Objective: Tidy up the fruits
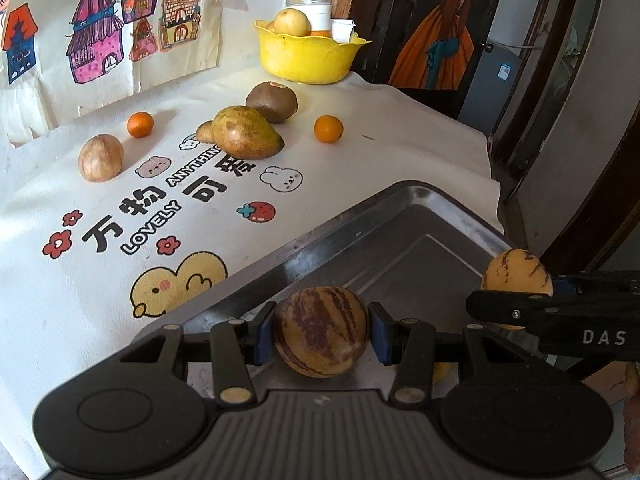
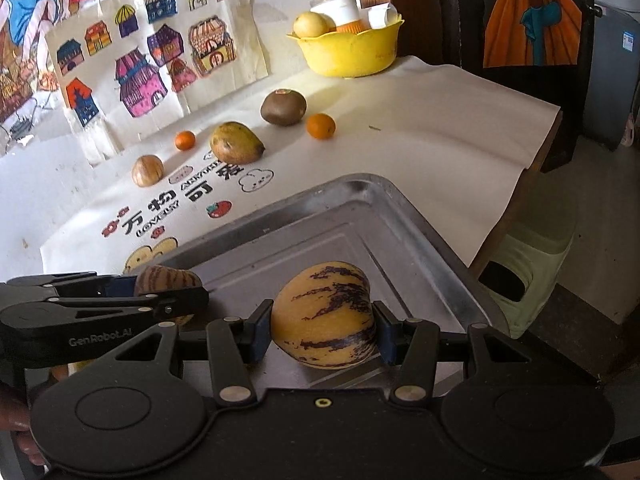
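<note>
My left gripper (image 1: 320,334) is shut on a brown-striped pepino melon (image 1: 320,330), held over the near left part of a metal tray (image 1: 420,216). My right gripper (image 2: 323,330) is shut on a yellow, purple-streaked pepino melon (image 2: 326,316) above the same tray (image 2: 360,200). Each gripper shows in the other's view with its fruit: the right one (image 1: 516,280) at the right edge, the left one (image 2: 168,280) at the lower left. On the cloth beyond lie a mango (image 1: 246,132), a kiwi (image 1: 273,101), two small oranges (image 1: 140,124) (image 1: 328,129) and a round tan fruit (image 1: 101,157).
A yellow bowl (image 1: 308,56) with a pale fruit, a white jar and packets stands at the back by the wall. Drawings of houses hang behind the table. The table's right edge (image 2: 532,152) drops to the floor, where a pale green bin (image 2: 528,280) sits.
</note>
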The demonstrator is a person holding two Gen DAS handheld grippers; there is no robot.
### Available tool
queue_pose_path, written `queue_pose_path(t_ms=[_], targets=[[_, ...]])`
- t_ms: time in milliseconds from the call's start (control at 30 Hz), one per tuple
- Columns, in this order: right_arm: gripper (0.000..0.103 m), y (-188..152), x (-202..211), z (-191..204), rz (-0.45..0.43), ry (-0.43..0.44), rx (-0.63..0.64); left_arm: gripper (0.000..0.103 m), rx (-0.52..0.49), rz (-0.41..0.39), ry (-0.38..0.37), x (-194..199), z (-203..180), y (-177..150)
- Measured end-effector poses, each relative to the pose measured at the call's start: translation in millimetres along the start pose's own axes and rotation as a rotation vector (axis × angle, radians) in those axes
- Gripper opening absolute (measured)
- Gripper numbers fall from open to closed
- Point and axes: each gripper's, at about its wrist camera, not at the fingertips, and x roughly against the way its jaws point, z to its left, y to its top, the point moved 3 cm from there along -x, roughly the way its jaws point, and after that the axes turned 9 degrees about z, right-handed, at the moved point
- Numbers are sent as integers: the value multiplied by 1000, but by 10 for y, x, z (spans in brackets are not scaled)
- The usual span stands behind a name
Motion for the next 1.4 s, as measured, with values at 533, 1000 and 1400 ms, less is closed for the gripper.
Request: queue_pose_path(t_ms=[533,1000,1400], targets=[[53,-25,-151,90,21,-41,59,52,-9,0,6,-25,-12,-3],[54,-9,-111,107,7,-34,70,52,-5,4,13,-1,-5,1],[54,4,-87,109,5,-37,73,56,7,-15,6,63,17,16]])
